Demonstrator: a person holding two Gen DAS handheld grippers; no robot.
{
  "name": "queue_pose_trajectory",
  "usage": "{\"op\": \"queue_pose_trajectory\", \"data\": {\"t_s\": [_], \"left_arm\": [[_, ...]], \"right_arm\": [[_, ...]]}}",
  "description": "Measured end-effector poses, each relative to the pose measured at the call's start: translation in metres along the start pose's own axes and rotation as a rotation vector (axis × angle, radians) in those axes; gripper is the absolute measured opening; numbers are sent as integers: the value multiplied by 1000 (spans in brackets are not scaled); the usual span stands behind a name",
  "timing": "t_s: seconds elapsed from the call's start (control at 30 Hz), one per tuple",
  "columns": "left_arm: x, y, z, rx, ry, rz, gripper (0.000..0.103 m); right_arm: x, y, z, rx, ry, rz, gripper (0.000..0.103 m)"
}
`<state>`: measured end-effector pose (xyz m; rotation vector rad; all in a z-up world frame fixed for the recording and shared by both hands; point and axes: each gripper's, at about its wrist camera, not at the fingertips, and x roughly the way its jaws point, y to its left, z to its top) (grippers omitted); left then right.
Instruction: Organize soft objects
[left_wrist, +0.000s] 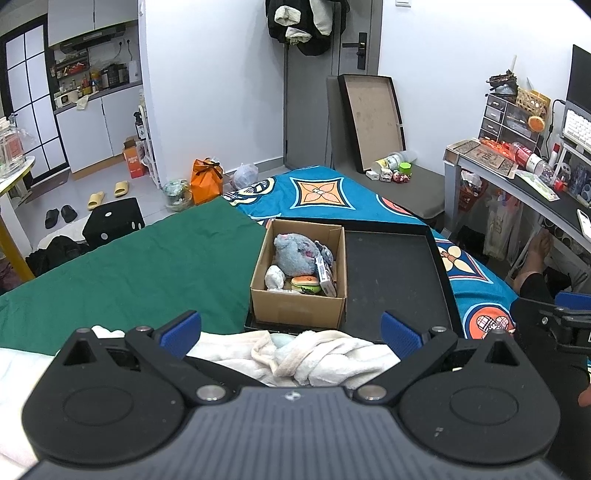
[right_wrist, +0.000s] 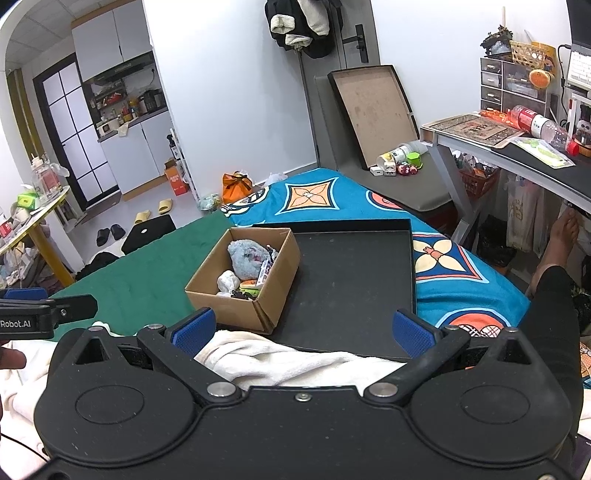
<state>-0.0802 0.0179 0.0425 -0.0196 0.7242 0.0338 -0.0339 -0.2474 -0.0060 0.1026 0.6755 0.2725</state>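
A cardboard box (left_wrist: 295, 308) (right_wrist: 236, 308) sits on a black tray (left_wrist: 395, 280) (right_wrist: 354, 280) on the bed. It holds a grey-blue plush toy (left_wrist: 295, 251) (right_wrist: 246, 256), a burger toy (left_wrist: 305, 283), a white soft lump (left_wrist: 275, 277) and a small packet. A crumpled cream towel (left_wrist: 314, 356) (right_wrist: 280, 360) lies in front of the tray, under both grippers. My left gripper (left_wrist: 291, 332) is open above the towel. My right gripper (right_wrist: 303, 330) is open above the towel's right part. Each gripper shows at the edge of the other's view.
A green cloth (left_wrist: 129, 266) covers the bed's left side and a blue patterned sheet (left_wrist: 332, 192) its far and right side. A desk (left_wrist: 517, 177) stands at the right with a person's bare foot (left_wrist: 539, 247) below. A black cube stool (left_wrist: 114, 219) stands left of the bed.
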Motion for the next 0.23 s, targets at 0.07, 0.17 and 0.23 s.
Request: {"op": "queue_pose_trajectory", "data": {"t_s": [0.07,0.17,0.23], "left_arm": [[1,-1,0,5,0,0,103],[2,-1,0,8,-1,-2,102],[3,-3,1,15,-1,-3,102]], "right_arm": [[2,-1,0,1,3,0,103],[6,-3,-1,1,8,-3,103],[8,-4,-2,2,13,-7,103]]}}
